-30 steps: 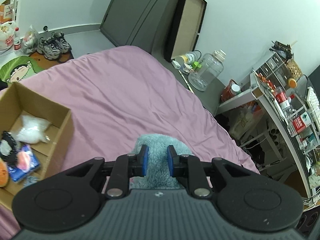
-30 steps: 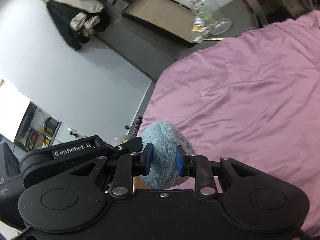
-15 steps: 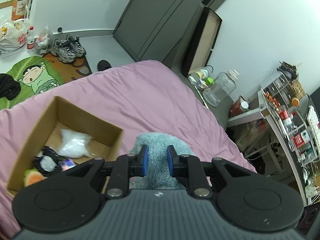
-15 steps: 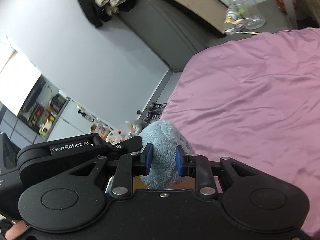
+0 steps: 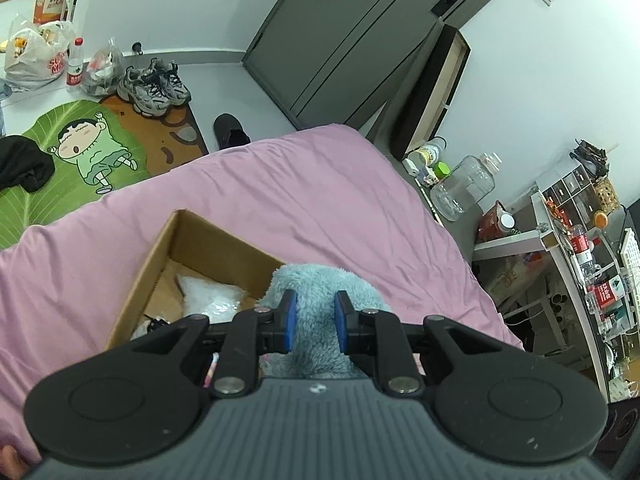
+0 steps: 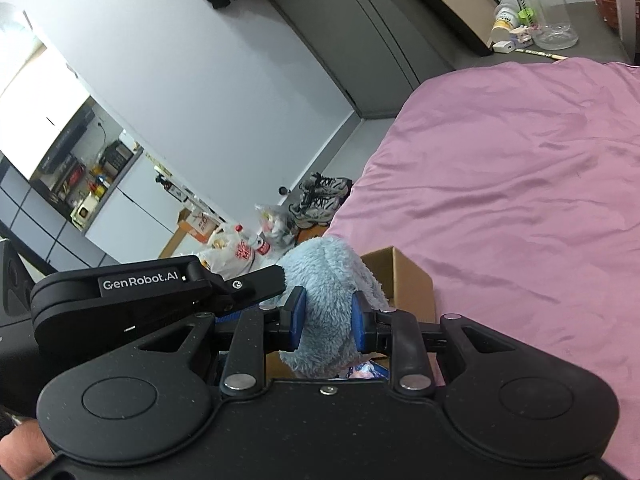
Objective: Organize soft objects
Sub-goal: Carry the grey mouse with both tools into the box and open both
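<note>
Left gripper [image 5: 313,326] and right gripper [image 6: 327,319] both pinch a blue plush toy [image 5: 320,292] above a cardboard box [image 5: 208,240]; it looks light, squashy, best held mid-body.

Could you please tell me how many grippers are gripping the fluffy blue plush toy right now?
2. The left gripper clamps the fluffy light-blue plush toy from one side and the right gripper from the other, above the open cardboard box.
</note>
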Tool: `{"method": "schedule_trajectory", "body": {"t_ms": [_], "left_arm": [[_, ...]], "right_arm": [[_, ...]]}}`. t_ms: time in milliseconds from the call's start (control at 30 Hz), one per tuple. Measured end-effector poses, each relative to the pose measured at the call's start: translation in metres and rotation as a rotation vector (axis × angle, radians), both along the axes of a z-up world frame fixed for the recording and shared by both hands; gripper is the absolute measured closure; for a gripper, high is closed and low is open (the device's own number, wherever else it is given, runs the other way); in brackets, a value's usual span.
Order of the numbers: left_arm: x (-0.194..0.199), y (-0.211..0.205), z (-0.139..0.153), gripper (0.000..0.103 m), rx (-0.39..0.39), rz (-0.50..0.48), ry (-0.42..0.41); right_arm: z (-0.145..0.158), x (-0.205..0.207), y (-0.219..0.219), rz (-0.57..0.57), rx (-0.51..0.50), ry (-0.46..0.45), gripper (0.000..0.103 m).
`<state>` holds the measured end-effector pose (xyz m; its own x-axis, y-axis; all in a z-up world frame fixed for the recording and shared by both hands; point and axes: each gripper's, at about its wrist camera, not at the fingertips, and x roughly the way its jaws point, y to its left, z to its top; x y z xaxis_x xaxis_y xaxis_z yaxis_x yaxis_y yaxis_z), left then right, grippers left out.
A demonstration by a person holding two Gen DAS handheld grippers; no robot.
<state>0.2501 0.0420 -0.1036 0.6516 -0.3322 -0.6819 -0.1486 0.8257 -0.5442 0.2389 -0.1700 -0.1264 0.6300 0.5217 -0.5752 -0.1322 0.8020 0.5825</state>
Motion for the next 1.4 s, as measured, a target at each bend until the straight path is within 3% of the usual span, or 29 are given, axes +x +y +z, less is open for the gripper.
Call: {"method": "schedule_trajectory", "body": {"t_ms": [500, 800, 1067, 1267, 1400], "left_arm": [[0.027, 0.017, -0.052, 0.084, -0.054, -0.041, 0.082], [0.039, 0.014, -0.090, 0.084, -0.045, -0.078, 0.174], [0.041, 0.011, -0.092, 0.083, -0.028, -0.094, 0.191], [0.039, 0.014, -0.081, 0.074, -0.001, -0.084, 0.217], [0.034, 0.012, -0.068, 0.052, 0.038, -0.075, 0.210]], "right_arm": [[-0.023, 0.014, 0.035, 0.015, -0.159, 0.055, 0.079], [-0.049, 0.026, 0.040, 0.018, -0.236, 0.155, 0.076], [-0.052, 0.024, 0.039, 0.019, -0.240, 0.185, 0.076], [-0.043, 0.018, 0.034, 0.030, -0.214, 0.176, 0.073], [-0.036, 0.010, 0.028, 0.028, -0.189, 0.170, 0.070]]}}
